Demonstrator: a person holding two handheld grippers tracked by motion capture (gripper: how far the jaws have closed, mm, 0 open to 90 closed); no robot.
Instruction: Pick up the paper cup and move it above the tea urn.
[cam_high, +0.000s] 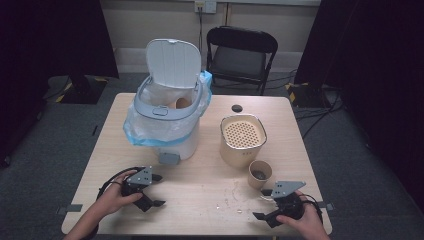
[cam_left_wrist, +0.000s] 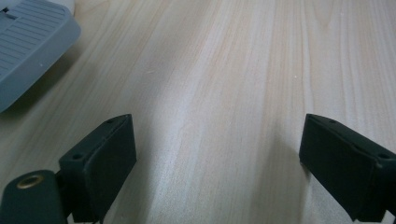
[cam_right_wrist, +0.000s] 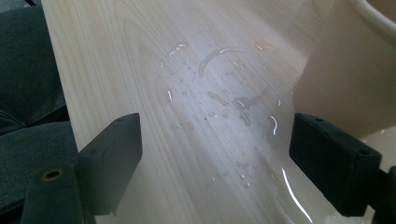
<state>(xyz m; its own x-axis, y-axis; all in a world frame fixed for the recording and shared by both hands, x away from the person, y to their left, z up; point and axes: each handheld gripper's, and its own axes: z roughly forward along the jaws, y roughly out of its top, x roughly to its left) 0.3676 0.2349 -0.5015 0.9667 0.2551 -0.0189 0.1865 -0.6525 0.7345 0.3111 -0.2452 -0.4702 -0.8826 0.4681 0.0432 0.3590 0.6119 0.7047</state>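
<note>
Both tongs spread, holding nothing, low over the counter (cam_high: 200, 195). Paper cup (cam_high: 260, 174) sits just beyond the right tongs (cam_high: 267, 205), spilled droplets (cam_right_wrist: 224, 102) between. Left tongs (cam_high: 152, 190) near the bin's pedal (cam_left_wrist: 28, 42). Likely cup goes binward: approach level, pinch mid-wall gently.

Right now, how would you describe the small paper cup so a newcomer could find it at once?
Start at the white pedal bin with its lid up, then go right to the beige canister with the perforated top. The paper cup stands just in front of it, near the right gripper: brown, open-topped, the shortest container there.
</note>
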